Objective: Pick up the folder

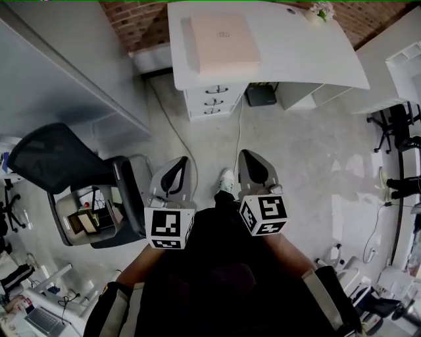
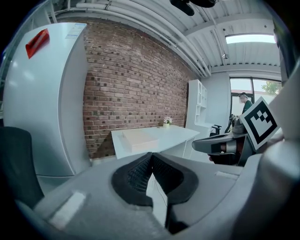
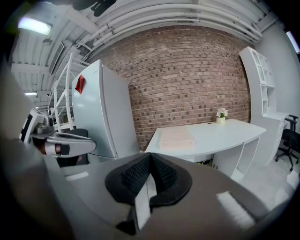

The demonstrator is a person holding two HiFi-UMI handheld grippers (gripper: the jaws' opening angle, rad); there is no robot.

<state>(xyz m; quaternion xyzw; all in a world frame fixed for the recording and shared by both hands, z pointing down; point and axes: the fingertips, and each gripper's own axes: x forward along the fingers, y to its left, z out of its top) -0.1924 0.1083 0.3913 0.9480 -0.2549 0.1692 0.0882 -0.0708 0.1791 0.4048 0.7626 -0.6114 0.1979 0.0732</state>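
Note:
A pale pink folder [image 1: 220, 41] lies flat on the left part of a white desk [image 1: 309, 56] against a brick wall. It also shows in the left gripper view as the folder [image 2: 139, 139] and in the right gripper view as the folder [image 3: 176, 138]. My left gripper [image 1: 175, 166] and right gripper [image 1: 252, 158] hang side by side over the floor, well short of the desk. Both are shut with nothing between the jaws. The left gripper [image 2: 151, 157] and the right gripper [image 3: 150, 159] each point toward the desk.
A drawer unit [image 1: 212, 100] stands under the desk. A black office chair [image 1: 72, 174] sits at the left beside a tall white cabinet [image 2: 42, 93]. A small flower pot [image 1: 321, 12] is on the desk's far right. More chairs and cables crowd the right side [image 1: 395, 138].

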